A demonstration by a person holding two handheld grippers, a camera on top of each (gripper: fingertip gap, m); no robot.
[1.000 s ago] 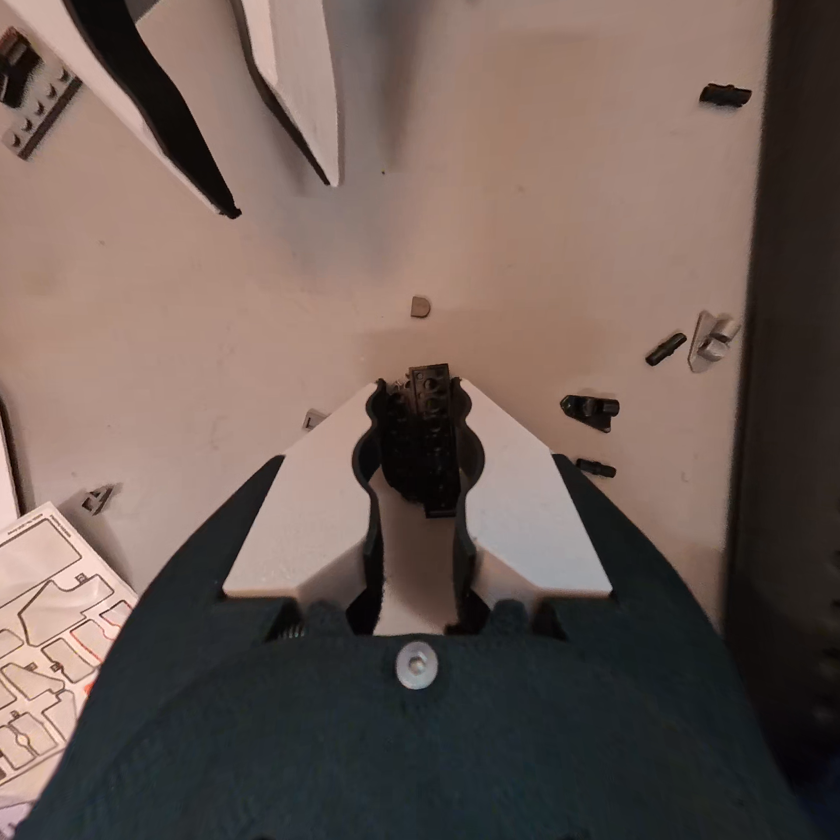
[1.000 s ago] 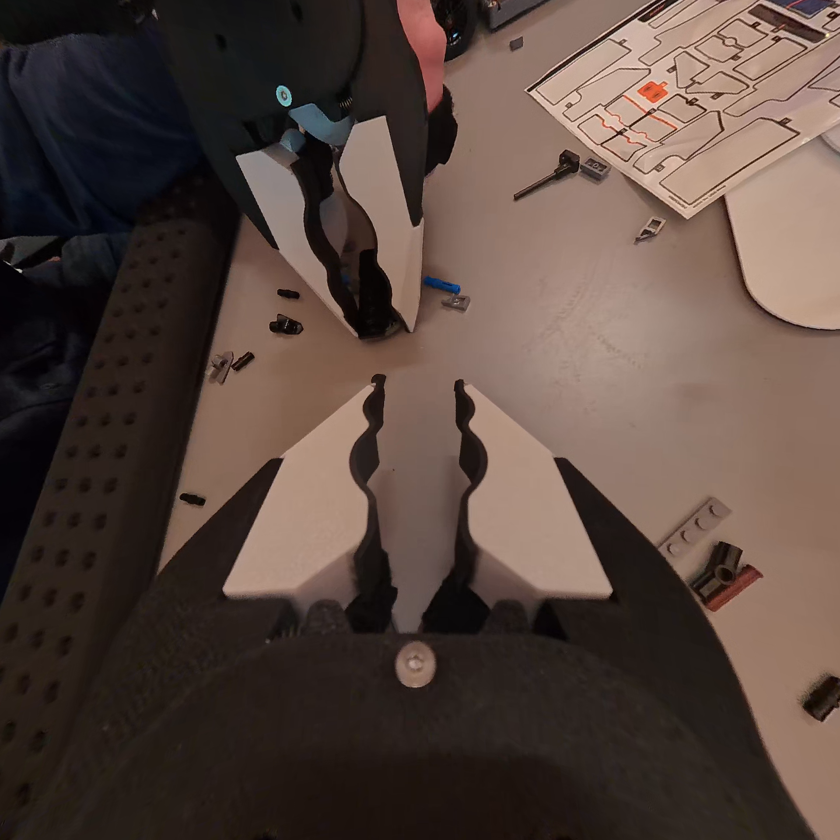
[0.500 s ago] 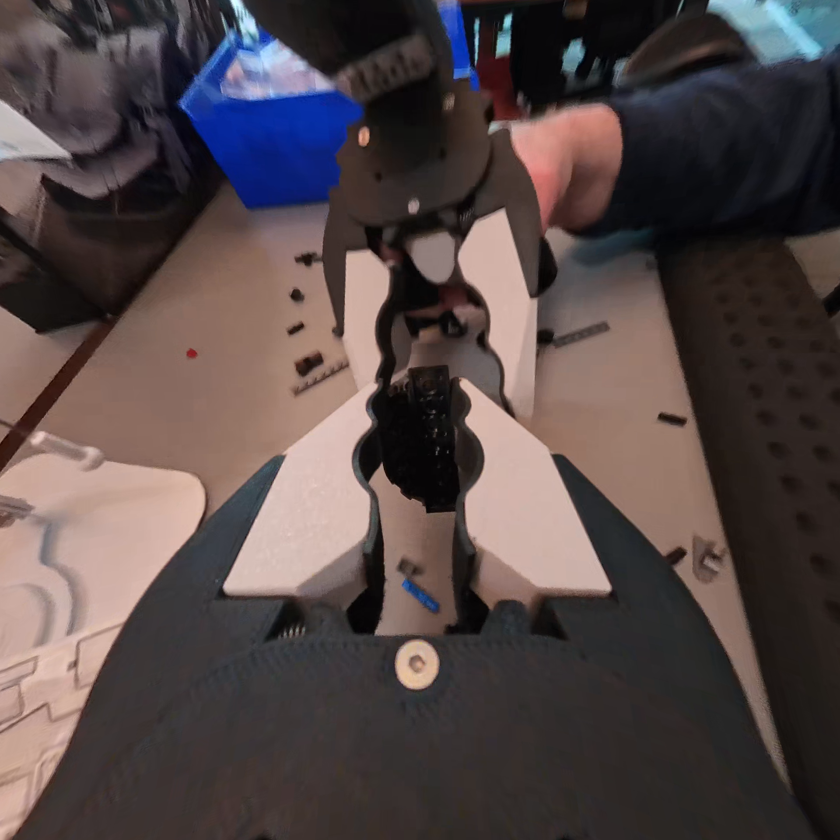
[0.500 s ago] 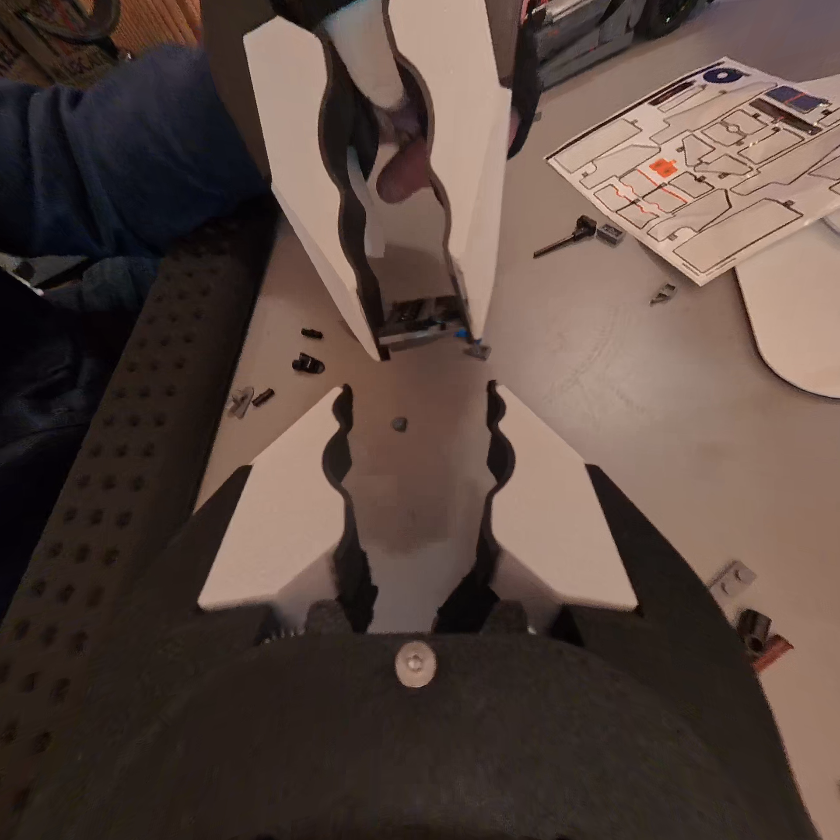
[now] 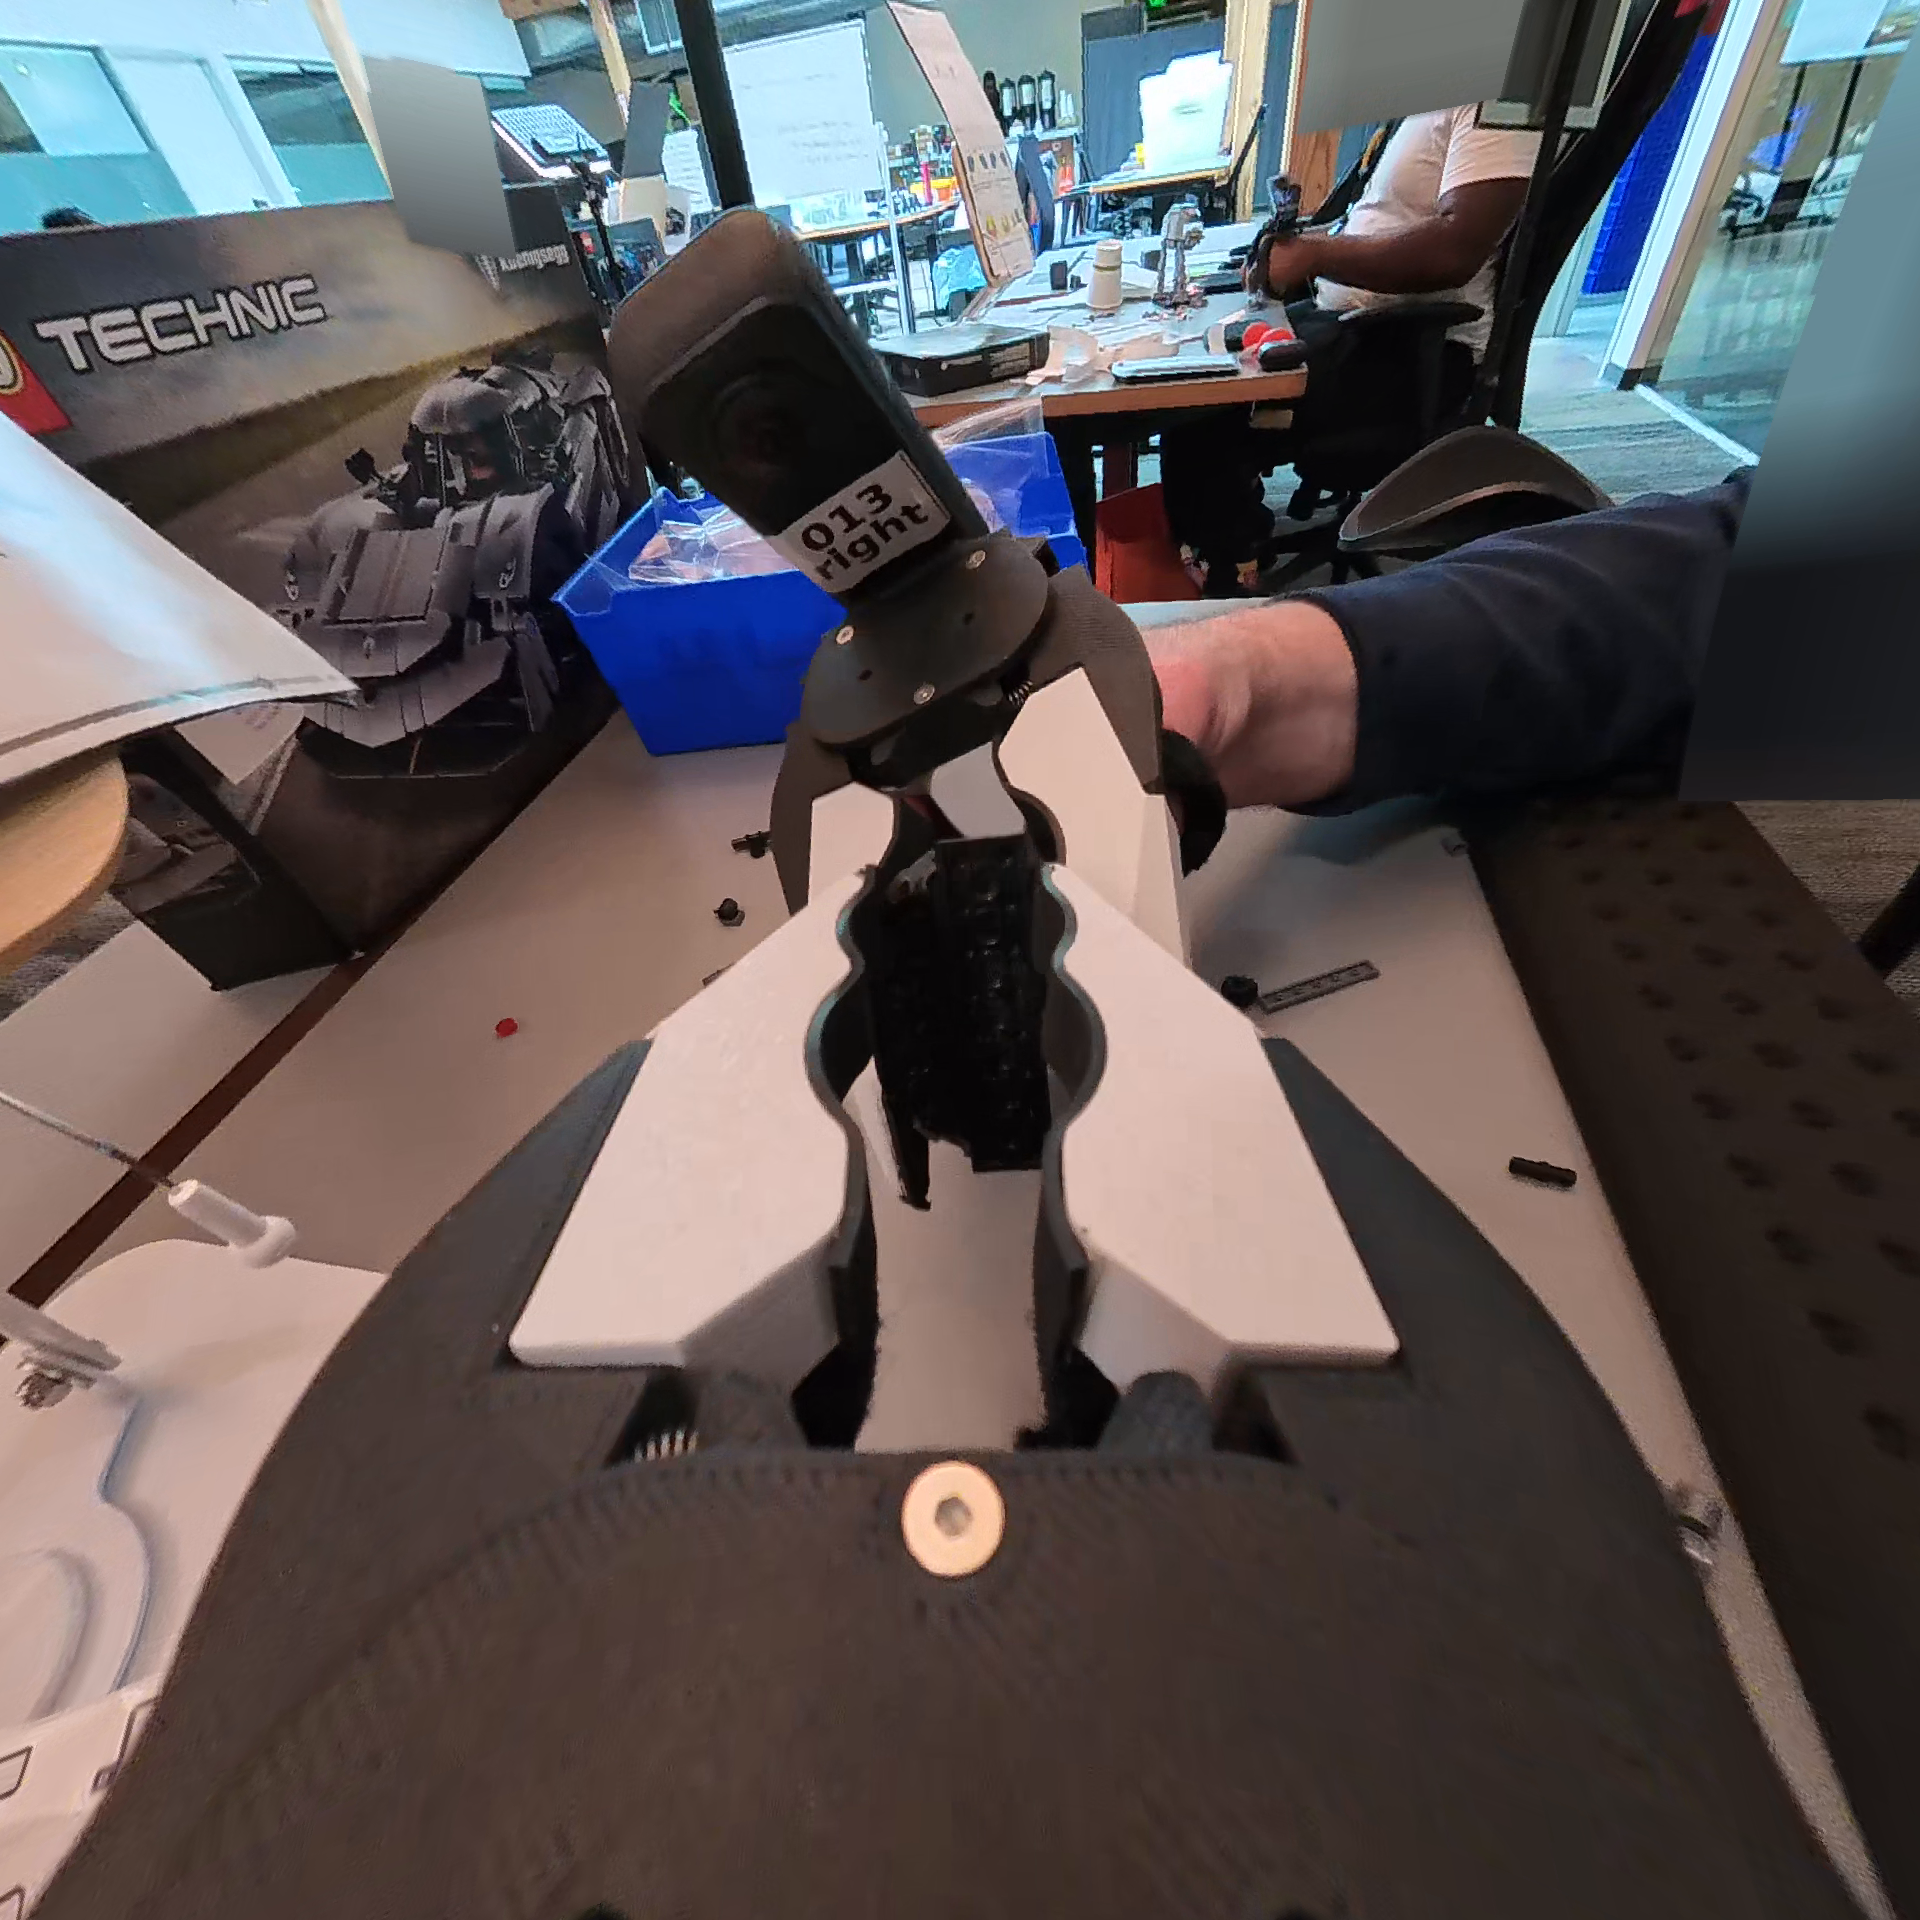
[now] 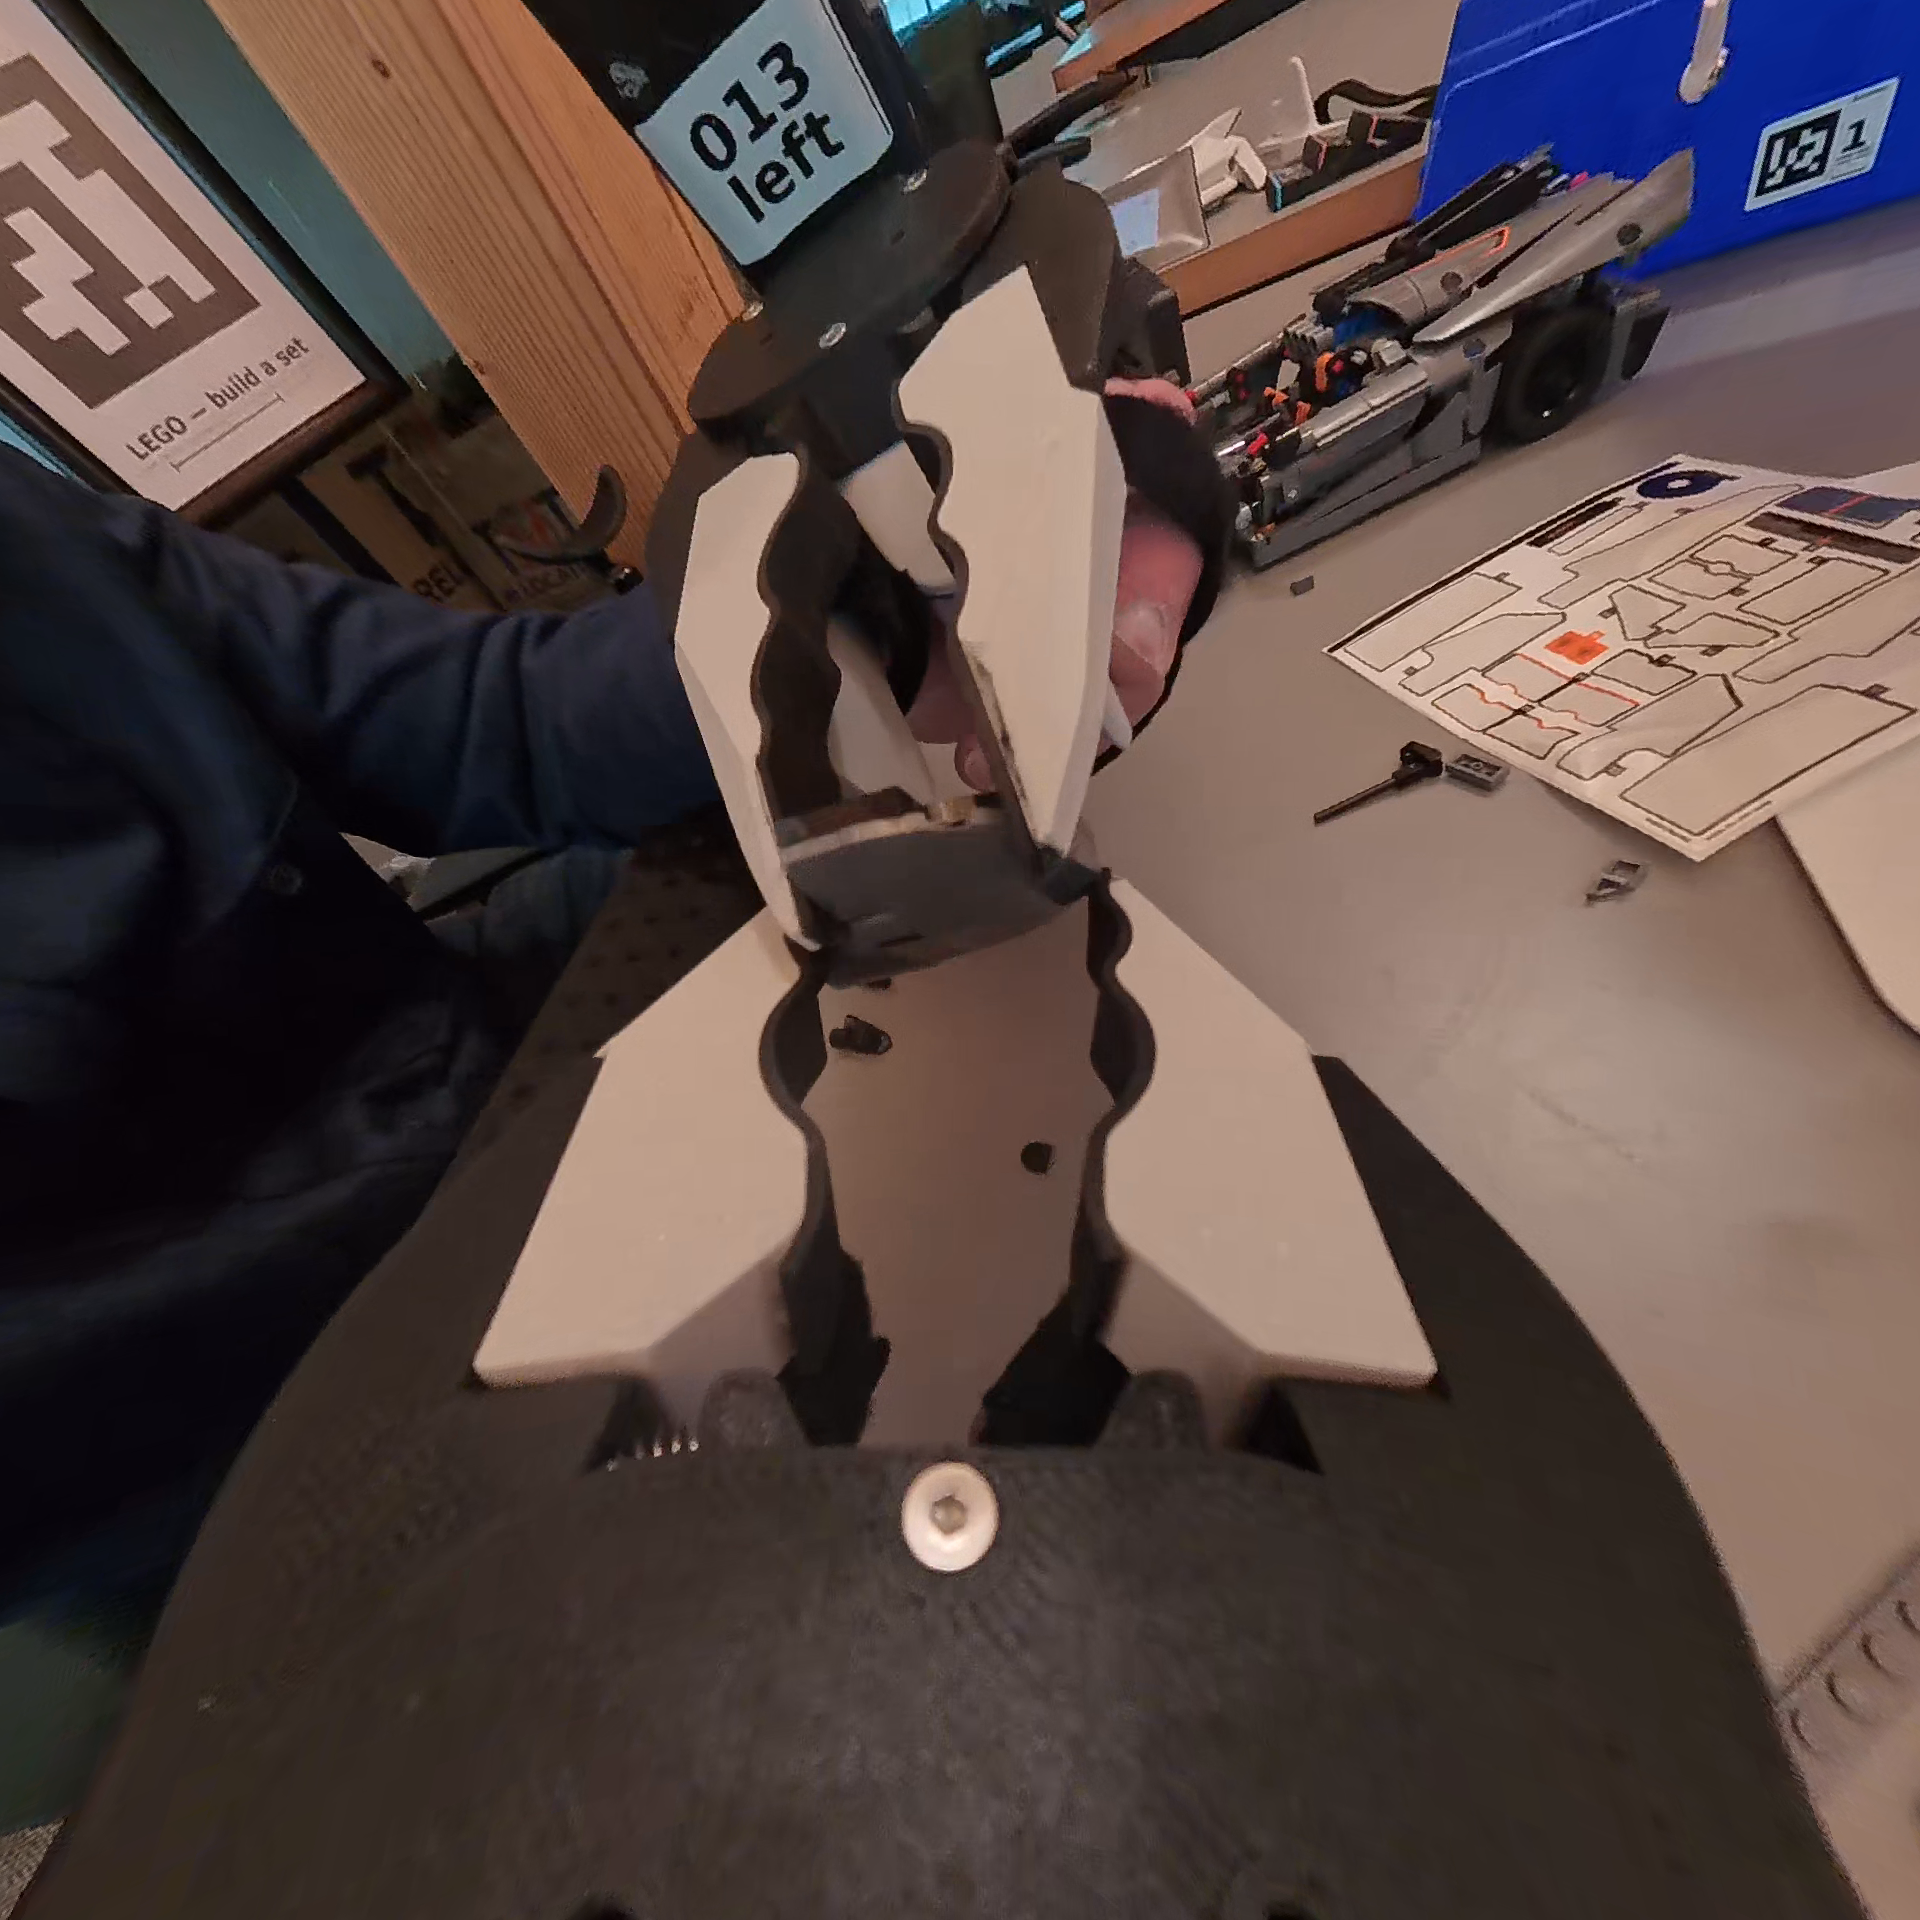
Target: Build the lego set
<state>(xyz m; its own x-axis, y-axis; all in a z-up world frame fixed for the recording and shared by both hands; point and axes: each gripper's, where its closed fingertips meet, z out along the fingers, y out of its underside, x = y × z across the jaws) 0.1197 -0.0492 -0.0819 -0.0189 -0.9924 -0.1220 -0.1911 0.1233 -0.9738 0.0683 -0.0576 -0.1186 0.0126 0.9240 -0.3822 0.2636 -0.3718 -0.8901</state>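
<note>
My left gripper (image 5: 954, 894) is shut on a black studded lego assembly (image 5: 966, 1018) and holds it up off the table. In the right wrist view the left gripper (image 6: 930, 899) points down at me, and the assembly (image 6: 894, 873) shows a dark grey rounded underside. My right gripper (image 6: 956, 935) is open. Its fingertips (image 6: 1117, 914) stand just below and to either side of the assembly's lower edge, close to touching. In the left wrist view a hand holds the right gripper, whose white finger (image 5: 1091, 769) sits right behind the assembly.
A lego box (image 5: 312, 468) and a blue bin (image 5: 707, 655) stand at the table's far side. A sticker sheet (image 6: 1662, 665) and a part-built car model (image 6: 1455, 312) lie to the right. Small loose pieces (image 6: 1392, 779) dot the table. A black perforated mat (image 5: 1714, 1039) runs along one edge. It is some 35 centimetres from my right tips to the part-built car model (image 6: 1455, 312).
Both grippers have lifted off the table and tilted up to face each other. The right gripper opened wider and closed in on the assembly held by the left gripper.
</note>
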